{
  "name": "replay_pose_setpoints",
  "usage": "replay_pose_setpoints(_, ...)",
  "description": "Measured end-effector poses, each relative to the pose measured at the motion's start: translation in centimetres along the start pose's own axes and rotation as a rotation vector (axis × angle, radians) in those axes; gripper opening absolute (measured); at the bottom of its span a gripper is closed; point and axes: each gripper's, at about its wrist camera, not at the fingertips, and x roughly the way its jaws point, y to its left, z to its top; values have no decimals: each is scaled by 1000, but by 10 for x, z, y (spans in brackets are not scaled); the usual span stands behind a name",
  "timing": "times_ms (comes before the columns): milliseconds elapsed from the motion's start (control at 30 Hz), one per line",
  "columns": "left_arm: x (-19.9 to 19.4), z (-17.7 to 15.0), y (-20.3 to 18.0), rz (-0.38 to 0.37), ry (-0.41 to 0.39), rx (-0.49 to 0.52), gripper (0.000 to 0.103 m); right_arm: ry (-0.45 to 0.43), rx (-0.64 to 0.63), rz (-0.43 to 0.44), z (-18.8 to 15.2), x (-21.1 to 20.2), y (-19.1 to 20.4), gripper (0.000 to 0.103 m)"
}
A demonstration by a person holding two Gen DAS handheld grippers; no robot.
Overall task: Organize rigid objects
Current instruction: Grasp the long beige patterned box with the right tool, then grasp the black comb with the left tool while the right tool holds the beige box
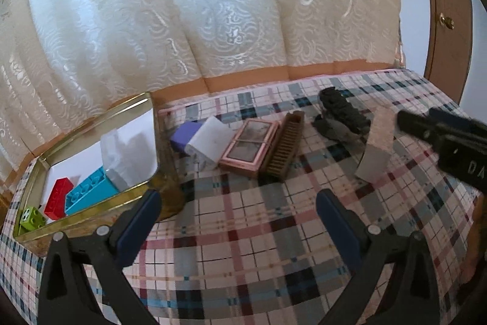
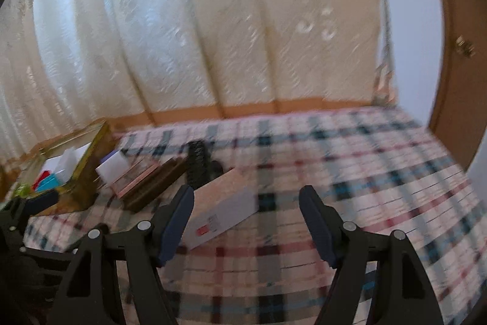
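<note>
A checked cloth [image 1: 243, 233] in pink, blue and grey covers the flat top. Behind it hangs a big cream curtain [image 1: 182, 5], and a brown door [image 1: 447, 5] stands far to the right.

The left gripper [image 1: 239, 221] is spread wide with nothing between its fingers. Just ahead and to its left sits a gold tin [image 1: 91, 204], touching the left finger's tip in the picture. Inside the tin lie a red brick [image 1: 57, 197], a blue brick [image 1: 91, 192], a green brick [image 1: 32, 217] and a clear plastic piece [image 1: 114, 154].

Ahead of this gripper, in a row on the cloth, lie a purple and white block [image 1: 207, 142], a pink case [image 1: 249, 146], a brown comb [image 1: 283, 146] and a black toy [image 1: 341, 114].

The right gripper [image 2: 246, 224] is also spread wide and holds nothing. A long pale box [image 2: 222, 206] lies just beside its left finger.

To the right of both grippers the cloth is bare up to its far edge.
</note>
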Motion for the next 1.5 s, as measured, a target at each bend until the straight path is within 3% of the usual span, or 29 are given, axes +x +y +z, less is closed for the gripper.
replay_pose_setpoints(100,1,0,1,16,9,-6,103,83,52,95,-2,16,3,74)
replay_pose_setpoints(300,6,0,11,55,28,-61,103,142,78,95,4,40,17,74)
replay_pose_setpoints(500,8,1,5,53,33,-43,103,222,55,105,-1,57,21,74)
replay_pose_setpoints(633,9,2,3,52,34,-32,103,205,14,-34,0,46,10,74)
replay_pose_setpoints(667,10,2,2,51,38,-31,103,195,3,-40,0,41,5,68)
replay_pose_setpoints(700,11,3,1,46,41,-33,103,196,0,-38,0,39,1,46)
replay_pose_setpoints(733,11,4,1,43,42,-37,103,209,7,-26,1,40,-4,36)
replay_pose_setpoints(800,13,7,-2,37,42,-43,103,259,83,34,-1,45,-20,28)
replay_pose_setpoints(1000,23,22,-13,-20,62,-76,103,243,111,45,-2,42,-25,28)
replay_pose_setpoints(1133,35,37,-30,-80,79,-103,103,124,148,16,10,11,-35,27)
replay_pose_setpoints(1233,41,47,-46,-101,78,-95,102,19,177,-66,23,-10,-46,28)
replay_pose_setpoints(1333,51,57,-64,-105,77,-86,102,-3,195,-116,25,-14,-53,28)
replay_pose_setpoints(1433,64,69,-75,-114,93,-97,94,9,202,-123,25,-12,-55,28)
replay_pose_setpoints(1500,73,75,-82,-91,105,-90,81,6,205,-127,25,-12,-56,28)
